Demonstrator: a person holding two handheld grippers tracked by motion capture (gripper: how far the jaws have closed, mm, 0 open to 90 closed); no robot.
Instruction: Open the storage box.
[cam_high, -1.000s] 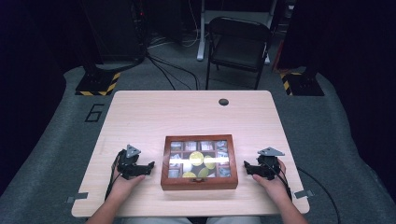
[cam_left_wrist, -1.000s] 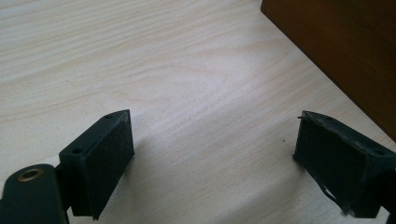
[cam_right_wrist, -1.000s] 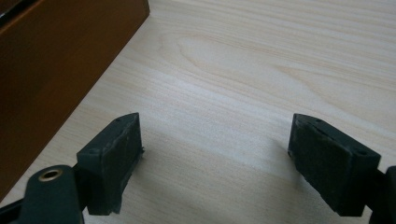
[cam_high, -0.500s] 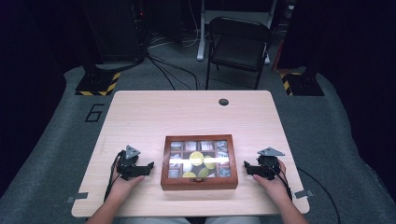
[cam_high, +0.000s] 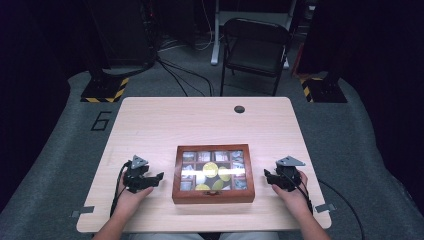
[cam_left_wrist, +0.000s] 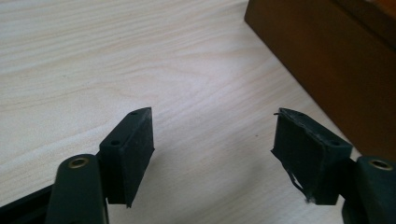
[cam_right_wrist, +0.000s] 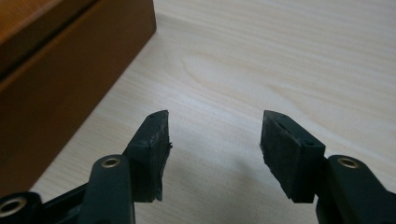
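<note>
- Wooden box (cam_high: 213, 173): dark brown, glass lid showing gridded compartments, yellow rounds inside; sat near table's (cam_high: 200, 120) front edge.
- Left gripper (cam_high: 150, 180), right gripper (cam_high: 270, 178) flanked it; jaws apart, just closing, nothing between.

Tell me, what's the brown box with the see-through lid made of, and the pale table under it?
The brown box looks like stained wood with a smooth, slightly glossy finish. Its lid panel seems to be glass or clear plastic, since a bright glare sits on it and the compartments show through. The pale table shows fine wood grain lines with a matte look; it could be wood or a printed laminate.
</note>
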